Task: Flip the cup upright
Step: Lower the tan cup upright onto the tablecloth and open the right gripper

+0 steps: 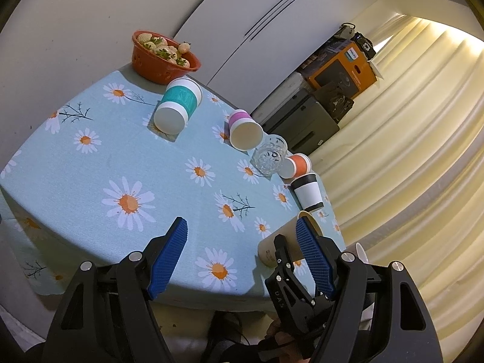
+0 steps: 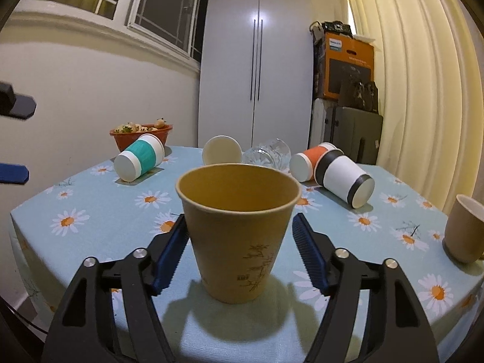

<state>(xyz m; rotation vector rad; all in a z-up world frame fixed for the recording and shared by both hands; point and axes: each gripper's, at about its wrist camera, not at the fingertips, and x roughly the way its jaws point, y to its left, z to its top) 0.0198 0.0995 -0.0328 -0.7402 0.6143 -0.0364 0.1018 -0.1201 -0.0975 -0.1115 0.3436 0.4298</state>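
A tan paper cup (image 2: 239,230) stands upright on the daisy tablecloth (image 2: 90,211), mouth up, between the fingers of my right gripper (image 2: 239,239). The jaws are open, with a gap at the right finger; the left finger is close to the cup wall. In the left wrist view the same cup (image 1: 286,237) shows at the table's near right edge, partly behind my left gripper's right finger, with the right gripper's black frame in front. My left gripper (image 1: 242,236) is open and empty above the table's front edge.
Lying on their sides: a teal-banded cup (image 2: 139,161), a purple-banded cup (image 1: 243,133), a clear glass (image 2: 267,154), an orange-banded cup (image 2: 311,161), a black-and-white cup (image 2: 345,180). A red bowl (image 2: 140,136) of fruit stands at the back. A beige mug (image 2: 464,230) stands right.
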